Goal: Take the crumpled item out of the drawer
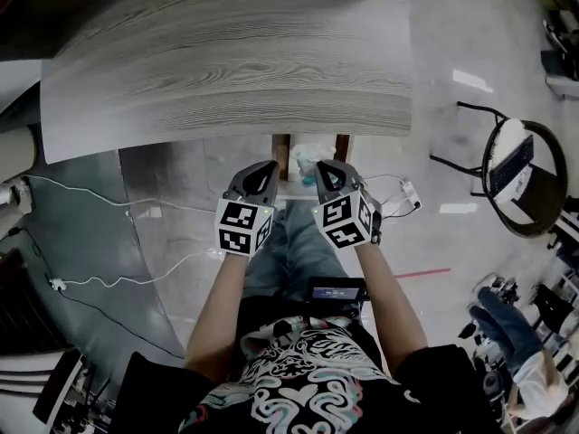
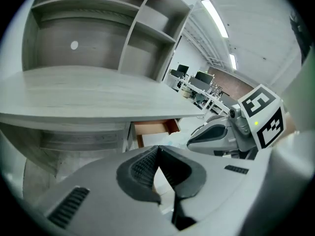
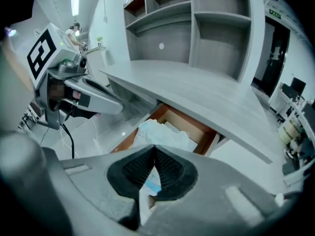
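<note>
Under the desk's front edge an open wooden drawer (image 1: pixel 282 155) (image 3: pixel 207 132) (image 2: pixel 153 128) holds the crumpled white and pale blue item (image 1: pixel 305 158) (image 3: pixel 160 132) (image 2: pixel 173 141). My left gripper (image 1: pixel 269 166) (image 2: pixel 156 150) hovers just in front of the drawer's left side, jaws shut and empty. At the drawer's right side my right gripper (image 1: pixel 322 169) (image 3: pixel 154 147) is shut too, a little above and short of the crumpled item, which shows past its tips and through the gap lower down. Each gripper also appears in the other's view.
The grey wood-grain desk top (image 1: pixel 226 57) overhangs the drawer, with an open shelf unit (image 3: pixel 216 28) standing on it. White cables (image 1: pixel 109 274) trail on the floor at the left. A round black chair (image 1: pixel 523 174) stands at the right. My legs (image 1: pixel 294 247) are below the grippers.
</note>
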The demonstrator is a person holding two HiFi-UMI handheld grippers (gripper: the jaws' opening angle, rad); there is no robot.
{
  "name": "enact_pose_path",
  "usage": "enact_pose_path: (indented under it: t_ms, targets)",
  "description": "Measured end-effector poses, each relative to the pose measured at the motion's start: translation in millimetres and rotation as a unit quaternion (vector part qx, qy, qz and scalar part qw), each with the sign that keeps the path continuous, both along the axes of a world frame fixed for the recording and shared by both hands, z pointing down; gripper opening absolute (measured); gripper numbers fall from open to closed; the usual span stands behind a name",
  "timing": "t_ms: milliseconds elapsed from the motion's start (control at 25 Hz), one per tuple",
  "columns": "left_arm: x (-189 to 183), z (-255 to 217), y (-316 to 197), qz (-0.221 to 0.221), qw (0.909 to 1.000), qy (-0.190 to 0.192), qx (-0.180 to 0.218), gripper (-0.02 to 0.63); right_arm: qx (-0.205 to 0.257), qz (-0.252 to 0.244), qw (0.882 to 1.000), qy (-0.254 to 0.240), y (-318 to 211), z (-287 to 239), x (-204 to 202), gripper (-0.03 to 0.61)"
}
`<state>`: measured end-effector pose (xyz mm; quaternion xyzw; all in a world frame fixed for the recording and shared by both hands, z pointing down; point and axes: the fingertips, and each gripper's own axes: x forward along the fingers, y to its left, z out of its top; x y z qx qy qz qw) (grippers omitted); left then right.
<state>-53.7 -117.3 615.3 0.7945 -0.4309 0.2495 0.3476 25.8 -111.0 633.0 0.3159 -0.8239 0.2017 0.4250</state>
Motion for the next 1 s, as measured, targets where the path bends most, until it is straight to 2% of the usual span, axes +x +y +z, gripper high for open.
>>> enact_pose_path:
  t_ms: [560,1000]
  targets:
    - [-5,-94,-18,-0.011,0.9959,0.042,0.080,0.005,0.085,0.048,0.995,-0.012,-9,-98,15,0.008]
    - [-8,-157,-12,-0.010,0.9880,0.062,0.142,0.005,0.149,0.076,0.986,-0.014,1,-160,24,0.008]
